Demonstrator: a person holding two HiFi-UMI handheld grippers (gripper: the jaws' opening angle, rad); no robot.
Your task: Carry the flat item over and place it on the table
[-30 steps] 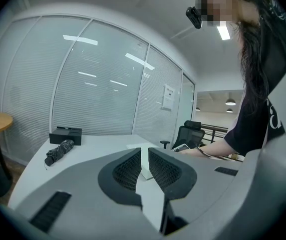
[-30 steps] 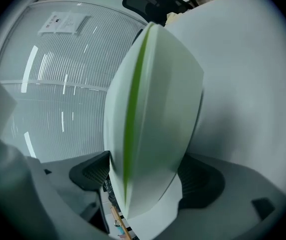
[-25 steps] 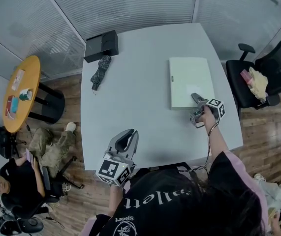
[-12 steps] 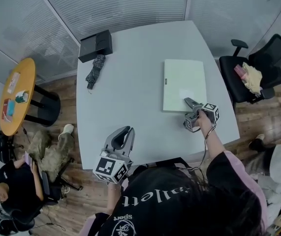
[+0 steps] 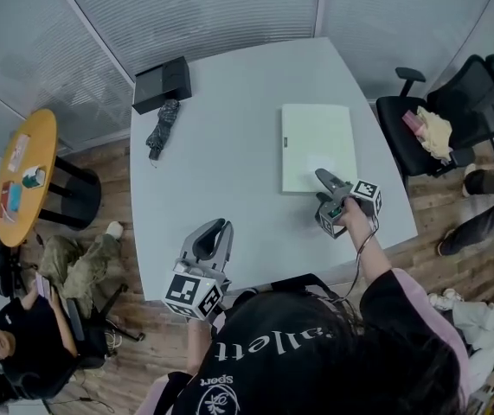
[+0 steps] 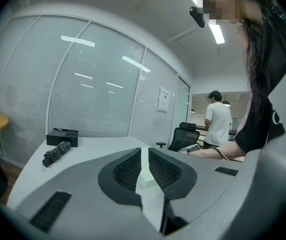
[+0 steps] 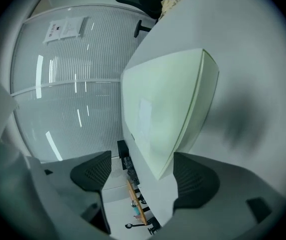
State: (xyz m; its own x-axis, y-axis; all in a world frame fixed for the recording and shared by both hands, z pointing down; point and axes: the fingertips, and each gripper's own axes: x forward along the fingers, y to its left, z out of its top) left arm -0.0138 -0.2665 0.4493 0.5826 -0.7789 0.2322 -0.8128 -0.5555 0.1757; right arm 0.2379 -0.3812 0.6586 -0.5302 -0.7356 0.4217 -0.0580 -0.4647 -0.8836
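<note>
1. Head view: flat item (image 5: 316, 141), pale green, lying flat on the right half of the white table (image 5: 221, 171), well apart from the black box (image 5: 162, 83) and the folded umbrella (image 5: 162, 128) at the far left corner. Right gripper (image 5: 324, 184) at the item's near edge, tips by its near right corner. Left gripper (image 5: 219, 229) low over the table's near edge, well apart from the item. Beside the table, a round yellow side table (image 5: 23, 175) on the left and a black office chair (image 5: 454, 102) on the right.
2. Left gripper view: left gripper (image 6: 145, 164) clenched, pads drawn almost together with only a thin slit between, nothing gripped. Through the slit, a sliver of the flat item (image 6: 147, 180) on the tabletop beyond. Umbrella (image 6: 56, 152) and box (image 6: 62, 136) far off to the left. Standing person in a white shirt (image 6: 218, 124) in the background.
3. Right gripper view: right gripper (image 7: 143, 171) released, jaws spread wide. Flat item (image 7: 158, 104) filling the middle, resting on the table, its near corner reaching into the gap. Neither pad visibly pressed against it.
</note>
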